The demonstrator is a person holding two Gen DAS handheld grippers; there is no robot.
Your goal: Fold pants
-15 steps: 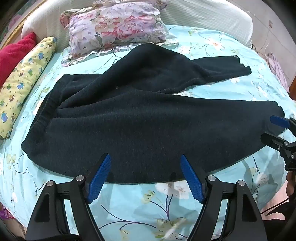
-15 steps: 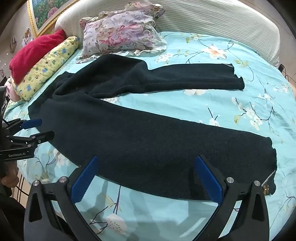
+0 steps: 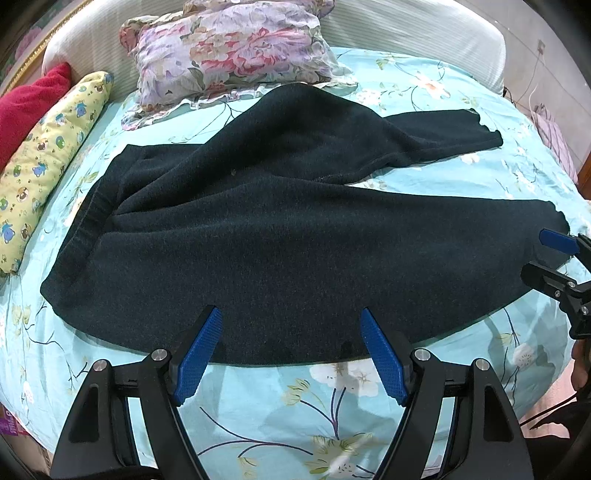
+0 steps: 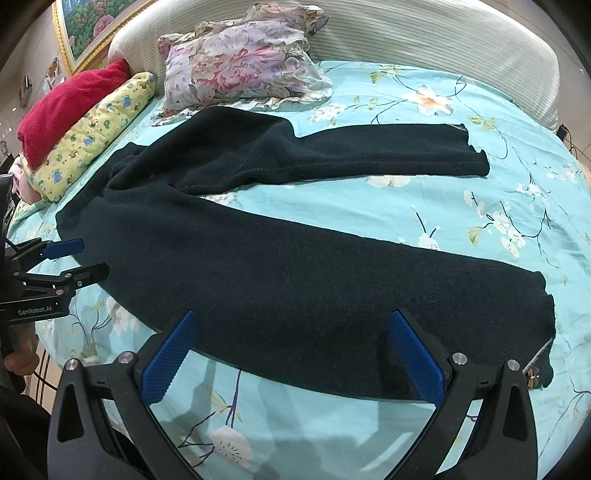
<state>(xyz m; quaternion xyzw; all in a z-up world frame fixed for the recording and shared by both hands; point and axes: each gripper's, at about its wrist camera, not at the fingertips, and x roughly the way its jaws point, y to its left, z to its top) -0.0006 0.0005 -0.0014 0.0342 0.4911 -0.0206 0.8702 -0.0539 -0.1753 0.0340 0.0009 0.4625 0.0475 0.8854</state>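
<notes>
With pants (image 3: 295, 251) spread flat on bed (image 3: 280, 406), left gripper (image 3: 291, 350) gapes wide, empty, near edge; right gripper (image 4: 291, 354) likewise, nothing held.

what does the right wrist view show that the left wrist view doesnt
Only the right wrist view shows the painting's flowers inside the gold frame on the wall, and the small metal piece at the near cuff.

Only the left wrist view shows the white cable on the wall.

Both show the dark pants spread unfolded on the floral sheet, the floral pillow, yellow pillow, red cushion, and the left gripper and right gripper, both open and empty.
</notes>
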